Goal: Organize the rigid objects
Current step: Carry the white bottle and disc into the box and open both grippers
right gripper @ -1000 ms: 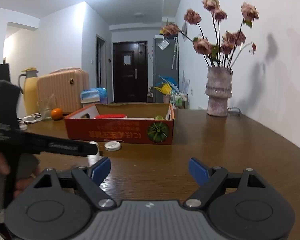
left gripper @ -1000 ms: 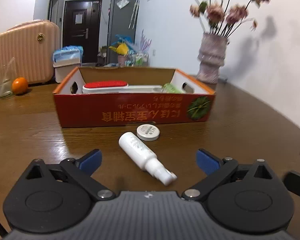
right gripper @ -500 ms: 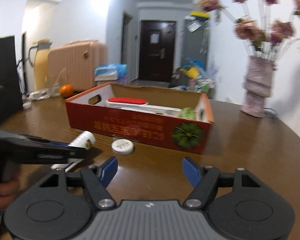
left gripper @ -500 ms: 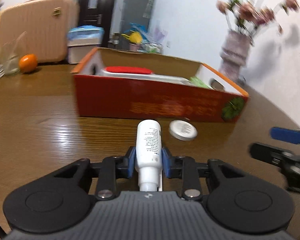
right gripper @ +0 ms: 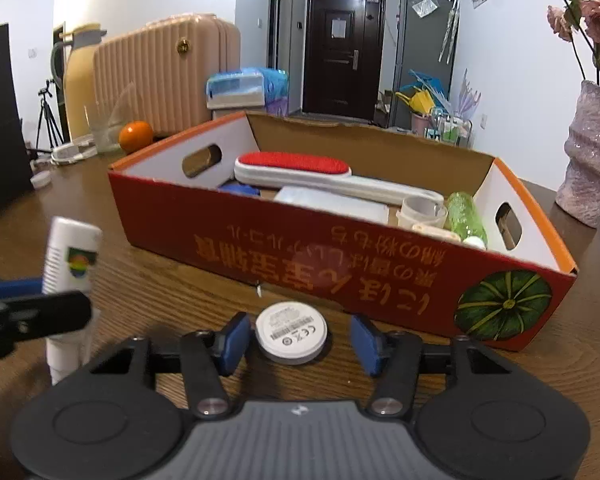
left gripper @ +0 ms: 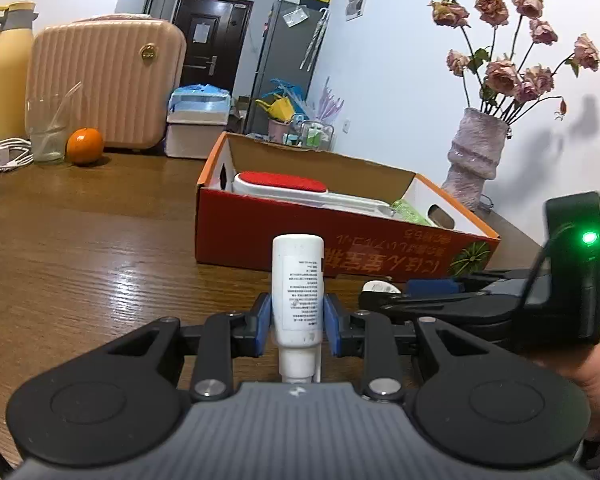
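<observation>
Two claws worked in front of the red box (right gripper: 340, 264) on the wooden table (left gripper: 80, 264). The left claw (left gripper: 296, 318) was clenched on a white bottle (left gripper: 298, 292), its blue pads pressing both sides. The right claw (right gripper: 298, 338) was closing around a white round disc (right gripper: 292, 336) that lay flat on the table just before the box, its pads not yet touching it. A red-topped brush (right gripper: 296, 168) lay inside the box.

A white bottle (left gripper: 297, 285) sits between blue pads (left gripper: 263, 322). The red box (right gripper: 340, 256) bears gold lettering and a green pumpkin picture; the brush (right gripper: 292, 164) is red-topped.
</observation>
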`<state>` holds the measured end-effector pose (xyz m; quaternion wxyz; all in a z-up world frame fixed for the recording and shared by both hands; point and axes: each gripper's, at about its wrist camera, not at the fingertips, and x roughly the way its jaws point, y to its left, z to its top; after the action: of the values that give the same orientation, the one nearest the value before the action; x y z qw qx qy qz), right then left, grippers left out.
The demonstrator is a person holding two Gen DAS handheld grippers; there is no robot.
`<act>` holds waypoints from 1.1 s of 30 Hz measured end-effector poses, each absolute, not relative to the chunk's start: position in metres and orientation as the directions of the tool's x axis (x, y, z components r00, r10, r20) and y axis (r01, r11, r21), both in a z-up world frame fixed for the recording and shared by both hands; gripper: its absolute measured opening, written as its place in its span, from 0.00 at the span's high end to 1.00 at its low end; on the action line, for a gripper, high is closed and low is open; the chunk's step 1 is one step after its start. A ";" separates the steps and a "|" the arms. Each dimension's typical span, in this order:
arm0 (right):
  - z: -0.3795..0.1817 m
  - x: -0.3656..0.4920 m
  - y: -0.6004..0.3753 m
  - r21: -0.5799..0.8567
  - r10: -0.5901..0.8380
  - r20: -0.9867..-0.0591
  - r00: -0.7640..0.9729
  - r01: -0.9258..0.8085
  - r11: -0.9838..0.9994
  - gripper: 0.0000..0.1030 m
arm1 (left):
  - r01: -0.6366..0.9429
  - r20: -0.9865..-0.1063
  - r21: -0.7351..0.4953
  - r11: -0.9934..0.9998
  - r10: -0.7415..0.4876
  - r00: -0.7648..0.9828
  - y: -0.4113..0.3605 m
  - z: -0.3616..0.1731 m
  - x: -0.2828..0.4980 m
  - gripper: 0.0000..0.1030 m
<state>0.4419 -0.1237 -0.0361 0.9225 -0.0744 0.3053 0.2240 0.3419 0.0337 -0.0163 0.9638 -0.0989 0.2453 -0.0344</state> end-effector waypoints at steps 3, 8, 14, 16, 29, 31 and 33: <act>-0.036 0.442 -0.124 0.022 0.388 -0.594 0.705 -0.467 0.884 0.62 | 0.010 -0.458 -0.195 0.981 -0.100 0.884 0.033 -0.016 0.340 0.73; -0.036 0.436 -0.126 0.012 0.371 -0.584 0.722 -0.449 0.893 0.63 | 0.011 -0.459 -0.187 0.982 -0.098 0.883 0.033 -0.017 0.340 0.73; -0.016 0.391 -0.146 0.055 0.376 -0.517 0.769 -0.409 0.911 0.63 | -0.003 -0.466 -0.134 0.991 -0.061 0.883 0.026 -0.014 0.332 0.73; -0.007 0.366 -0.158 0.063 0.372 -0.491 0.788 -0.394 0.917 0.63 | 0.002 -0.462 -0.140 0.990 -0.067 0.884 0.025 -0.006 0.318 0.73; 0.030 0.230 -0.217 0.141 0.373 -0.350 0.859 -0.345 0.928 0.63 | 0.006 -0.390 -0.131 0.991 -0.057 0.919 0.005 0.041 0.214 0.73; 0.035 0.215 -0.221 0.145 0.378 -0.330 0.865 -0.349 0.926 0.63 | 0.018 -0.367 -0.116 0.993 -0.059 0.928 -0.001 0.050 0.201 0.73; 0.039 0.203 -0.223 0.147 0.381 -0.308 0.872 -0.352 0.925 0.63 | 0.025 -0.348 -0.104 0.994 -0.060 0.935 -0.006 0.057 0.188 0.73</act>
<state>0.2031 -0.2233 0.0393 0.9665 0.0432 0.1677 0.1894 0.1880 -0.0062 0.0571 0.9825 -0.0492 0.1783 -0.0216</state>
